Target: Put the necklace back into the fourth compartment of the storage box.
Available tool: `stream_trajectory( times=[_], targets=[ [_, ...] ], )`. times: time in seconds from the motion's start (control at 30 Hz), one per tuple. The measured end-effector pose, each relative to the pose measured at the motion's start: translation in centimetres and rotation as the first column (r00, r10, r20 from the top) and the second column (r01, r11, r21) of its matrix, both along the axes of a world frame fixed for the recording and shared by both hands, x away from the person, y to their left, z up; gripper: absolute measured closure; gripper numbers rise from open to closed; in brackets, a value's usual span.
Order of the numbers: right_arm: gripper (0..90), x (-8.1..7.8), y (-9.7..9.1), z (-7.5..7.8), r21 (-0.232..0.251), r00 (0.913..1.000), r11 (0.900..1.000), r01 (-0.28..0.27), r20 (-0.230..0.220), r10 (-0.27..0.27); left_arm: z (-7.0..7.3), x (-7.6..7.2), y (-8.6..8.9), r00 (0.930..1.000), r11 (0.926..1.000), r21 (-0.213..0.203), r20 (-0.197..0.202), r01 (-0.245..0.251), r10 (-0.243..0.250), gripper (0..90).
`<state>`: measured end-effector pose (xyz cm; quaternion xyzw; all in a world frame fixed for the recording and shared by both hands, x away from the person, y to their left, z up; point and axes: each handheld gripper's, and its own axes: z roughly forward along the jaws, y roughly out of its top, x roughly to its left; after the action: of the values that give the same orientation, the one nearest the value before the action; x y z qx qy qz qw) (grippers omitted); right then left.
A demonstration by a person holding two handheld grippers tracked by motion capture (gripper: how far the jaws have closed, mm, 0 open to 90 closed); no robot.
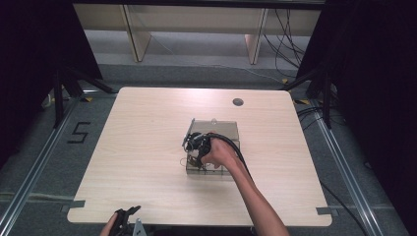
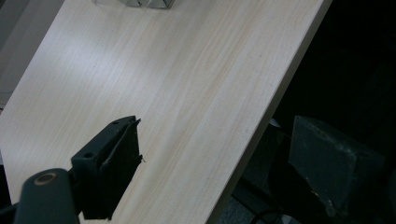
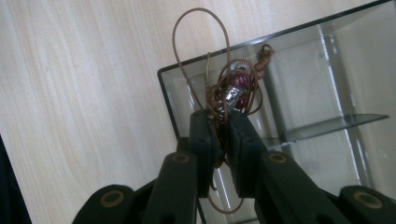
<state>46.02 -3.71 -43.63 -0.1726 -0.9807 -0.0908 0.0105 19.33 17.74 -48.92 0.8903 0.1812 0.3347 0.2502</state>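
A clear acrylic box (image 1: 215,129) with inner dividers is sitting just right of centre in the high view, blocking passage there. Bare tabletop (image 1: 137,147) is lying open across the frame's left, top and right, offering room all around it.

cord (image 3: 201,51) brown | bead (image 3: 240,80) dark red | box (image 3: 299,65) clear, smoky | jaws black | table (image 1: 147,147) pale wood grain

One clear divided box (image 1: 227,129), one brown cord necklace (image 3: 219,93), one wooden table (image 1: 147,147), two grippers (image 1: 196,145)
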Motion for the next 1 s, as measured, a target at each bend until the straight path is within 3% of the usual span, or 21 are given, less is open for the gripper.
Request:
stream_trajectory(
  times=[0.03, 0.2, 0.23, 0.3, 0.6, 0.63, 0.77, 0.83, 0.93, 0.97, 1.0],
  targets=[
    [81.7, 0.3, 0.1, -0.3, 0.007, 0.9996, 0.9996, -0.028, -0.006, 0.028, 0.0, 0.0, 0.0, 1.0000, 1.0000, -0.003, -0.001, -0.002, 0.002, 15.8],
    [78.1, 0.4, 0.2, -0.7, 0.007, 0.9989, 0.9991, -0.041, -0.023, 0.041, 0.1, 0.0, 0.1, 1.0000, 1.0000, 0.004, -0.008, -0.001, 0.001, 15.8],
    [73.9, 0.5, 0.1, -0.7, 0.025, 0.9998, 0.9996, -0.015, -0.013, 0.016, 0.0, 0.0, 0.0, 0.9999, 0.9999, -0.004, 0.012, -0.010, 0.010, 15.8],
    [69.9, 0.7, -0.1, -0.6, 0.040, 0.9997, 0.9992, 0.004, -0.026, -0.002, 0.0, 0.0, 0.0, 0.9999, 0.9999, -0.007, 0.009, -0.010, 0.010, 15.8],
    [66.4, 1.1, -1.2, 0.6, 0.076, 0.9986, 0.9960, 0.048, 0.015, -0.050, 0.1, 0.0, 0.1, 1.0000, 1.0000, -0.010, 0.000, -0.002, 0.002, 15.8],
    [65.8, 1.0, -1.5, 1.0, 0.073, 0.9972, 0.9947, 0.073, 0.013, -0.074, 0.0, 0.0, 0.1, 0.9998, 0.9999, -0.006, 0.010, -0.015, 0.015, 15.8],
    [65.0, 1.2, -2.1, 1.3, 0.091, 0.9972, 0.9935, 0.069, 0.024, -0.071, 0.0, 0.2, 0.2, 0.9999, 1.0000, -0.006, -0.016, -0.005, 0.005, 15.8],
    [64.9, 1.2, -2.2, 1.4, 0.089, 0.9962, 0.9927, 0.082, 0.024, -0.084, 0.0, 0.1, 0.1, 0.9999, 0.9999, -0.006, -0.006, -0.011, 0.010, 15.8],
    [64.1, 1.1, -2.6, 1.9, 0.093, 0.9953, 0.9917, 0.089, 0.030, -0.093, 0.1, 0.1, 0.2, 1.0000, 0.9997, 0.025, -0.001, -0.003, 0.003, 15.8],
    [63.6, 0.9, -2.9, 2.1, 0.106, 0.9941, 0.9896, 0.097, 0.038, -0.102, -0.1, 0.1, 0.1, 0.9999, 0.9999, -0.010, -0.012, -0.008, 0.008, 15.8],
    [63.4, 1.0, -3.0, 2.2, 0.112, 0.9944, 0.9894, 0.092, 0.041, -0.097, -0.1, 0.1, 0.1, 0.9999, 1.0000, -0.005, -0.014, -0.007, 0.007, 15.8]
  ],
)
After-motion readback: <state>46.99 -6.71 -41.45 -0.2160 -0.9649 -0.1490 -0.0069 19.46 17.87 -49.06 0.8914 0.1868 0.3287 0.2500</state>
